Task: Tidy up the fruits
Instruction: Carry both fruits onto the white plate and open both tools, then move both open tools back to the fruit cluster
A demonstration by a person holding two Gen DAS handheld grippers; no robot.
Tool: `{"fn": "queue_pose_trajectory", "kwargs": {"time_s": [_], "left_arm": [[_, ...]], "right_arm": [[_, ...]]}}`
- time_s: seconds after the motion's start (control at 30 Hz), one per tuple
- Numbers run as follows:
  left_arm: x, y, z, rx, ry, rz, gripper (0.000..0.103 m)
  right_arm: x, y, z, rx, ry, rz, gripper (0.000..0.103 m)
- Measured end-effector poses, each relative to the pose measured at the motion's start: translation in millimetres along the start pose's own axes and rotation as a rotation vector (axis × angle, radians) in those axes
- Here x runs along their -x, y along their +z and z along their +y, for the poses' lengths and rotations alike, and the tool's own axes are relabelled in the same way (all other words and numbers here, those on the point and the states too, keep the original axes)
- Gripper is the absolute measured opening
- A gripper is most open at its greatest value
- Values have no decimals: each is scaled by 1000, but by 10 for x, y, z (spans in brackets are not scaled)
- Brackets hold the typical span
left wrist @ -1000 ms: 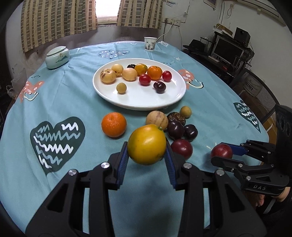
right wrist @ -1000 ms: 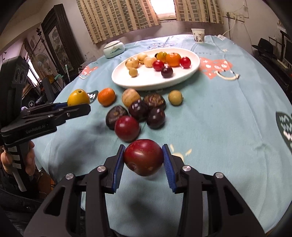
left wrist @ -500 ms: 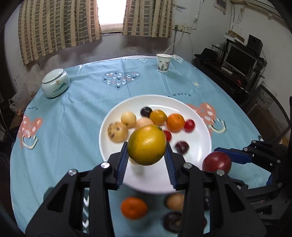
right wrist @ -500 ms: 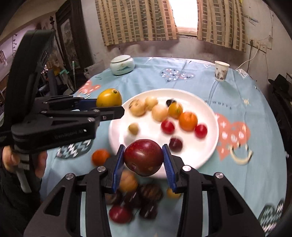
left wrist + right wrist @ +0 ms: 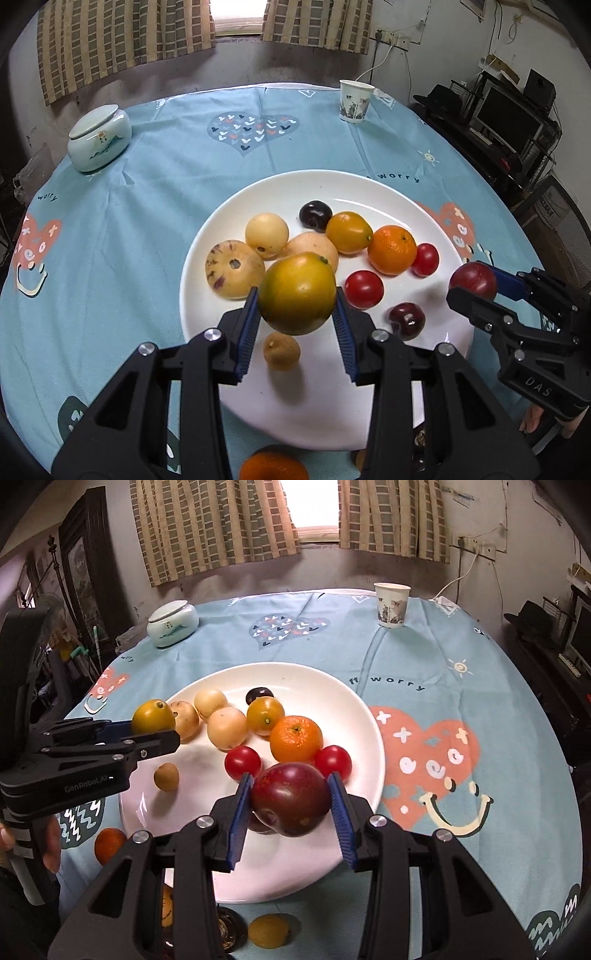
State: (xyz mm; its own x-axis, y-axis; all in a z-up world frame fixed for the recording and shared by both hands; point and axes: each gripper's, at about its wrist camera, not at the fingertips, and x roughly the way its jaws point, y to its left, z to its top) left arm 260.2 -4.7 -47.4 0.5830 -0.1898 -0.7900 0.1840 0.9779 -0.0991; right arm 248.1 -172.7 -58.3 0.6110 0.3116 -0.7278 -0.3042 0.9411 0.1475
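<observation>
Two grippers are above the white plate (image 5: 207,258) in the middle of the table (image 5: 147,206): the left gripper (image 5: 297,314) has its jaws clamped on a yellow fruit (image 5: 297,291), and the right gripper (image 5: 290,805) has its jaws clamped on a dark red plum (image 5: 291,797). Both fruits are in the air over the near half of the plate, where an orange (image 5: 392,249), two small red tomatoes (image 5: 364,289) and pale round fruits (image 5: 266,235) lie. Some more fruits, among them another orange (image 5: 109,843), lie on the blue tablecloth (image 5: 443,664) beside the near edge of the plate.

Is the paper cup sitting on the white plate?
No, the paper cup stands on the blue tablecloth at the far edge, well apart from the white plate.
</observation>
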Motion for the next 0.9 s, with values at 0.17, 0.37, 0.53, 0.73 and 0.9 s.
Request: {"fn": "queue_pose_trajectory", "kwargs": {"time_s": [0.17, 0.37, 0.53, 0.73, 0.9], "left_arm": [[-69, -21, -16, -3, 9, 9, 39], [-115, -21, -25, -6, 23, 8, 40], [39, -5, -14, -2, 45, -64, 59], [254, -41, 61, 13, 68, -124, 64], [327, -79, 126, 31, 52, -125, 64]], "right_arm": [[-60, -14, -10, 0, -3, 9, 41], [-105, -20, -35, -7, -22, 17, 42], [-65, -2, -115, -33, -76, -21, 63], [62, 16, -320, -132, -75, -71, 63], [-23, -8, -424, -196, -48, -16, 63]]}}
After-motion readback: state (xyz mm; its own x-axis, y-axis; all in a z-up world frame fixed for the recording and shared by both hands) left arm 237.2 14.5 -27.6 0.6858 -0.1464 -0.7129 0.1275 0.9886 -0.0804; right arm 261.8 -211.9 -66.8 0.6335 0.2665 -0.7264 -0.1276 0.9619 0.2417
